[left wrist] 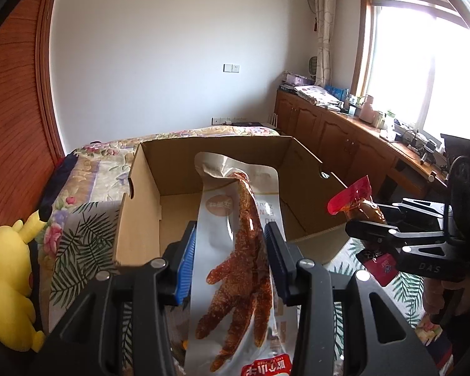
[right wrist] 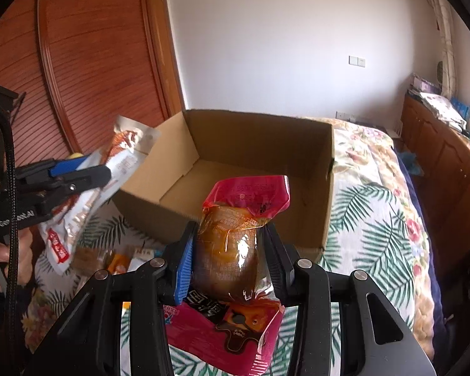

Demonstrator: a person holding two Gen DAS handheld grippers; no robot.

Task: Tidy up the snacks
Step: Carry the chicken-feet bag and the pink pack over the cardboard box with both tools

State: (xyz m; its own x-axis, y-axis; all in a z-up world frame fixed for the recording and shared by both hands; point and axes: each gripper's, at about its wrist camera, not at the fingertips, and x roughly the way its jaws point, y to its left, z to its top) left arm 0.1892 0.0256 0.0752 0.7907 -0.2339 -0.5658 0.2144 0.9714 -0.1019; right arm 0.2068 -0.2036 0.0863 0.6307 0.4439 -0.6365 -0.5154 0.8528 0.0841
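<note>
My left gripper is shut on a long white chicken-foot snack pack, held above the near edge of an open cardboard box. It also shows at the left of the right wrist view with its pack. My right gripper is shut on a red pouch of brown braised meat, held in front of the box. In the left wrist view it is at the right with the red pouch. The box looks empty inside.
The box stands on a bed with a floral, palm-leaf cover. Loose snack packs lie on the bed before the box. A yellow plush toy lies at left. A wooden wardrobe and a cluttered cabinet flank the bed.
</note>
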